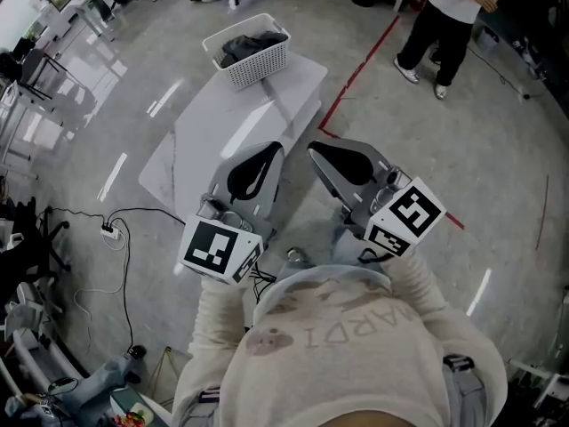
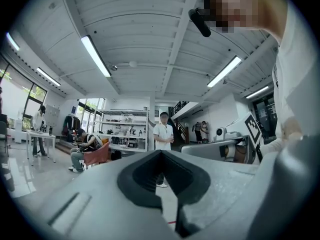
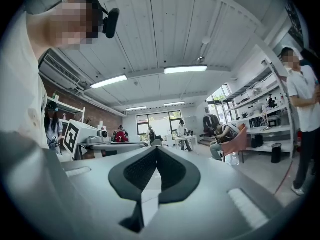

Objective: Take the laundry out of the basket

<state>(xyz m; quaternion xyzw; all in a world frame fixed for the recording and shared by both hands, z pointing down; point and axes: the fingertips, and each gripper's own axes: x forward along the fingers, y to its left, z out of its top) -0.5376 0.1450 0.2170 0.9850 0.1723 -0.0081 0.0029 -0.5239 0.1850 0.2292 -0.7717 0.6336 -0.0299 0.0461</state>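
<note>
A white laundry basket [image 1: 263, 68] stands on the far end of a white table [image 1: 222, 136], with dark laundry [image 1: 252, 45] lying inside it. My left gripper [image 1: 267, 154] and right gripper [image 1: 322, 154] are held side by side near my chest, at the table's near end and well short of the basket. Both point level, so neither gripper view shows the basket. In the left gripper view the left gripper [image 2: 161, 155] has its black pads meeting at the tip with nothing between them. The right gripper [image 3: 156, 151] looks the same, shut and empty.
A person [image 1: 449, 16] stands on the floor at the far right, beyond a red tape line [image 1: 356, 69]. A power strip with cables [image 1: 111, 231] lies on the floor at the left. Desks and chairs [image 1: 36, 52] line the left side.
</note>
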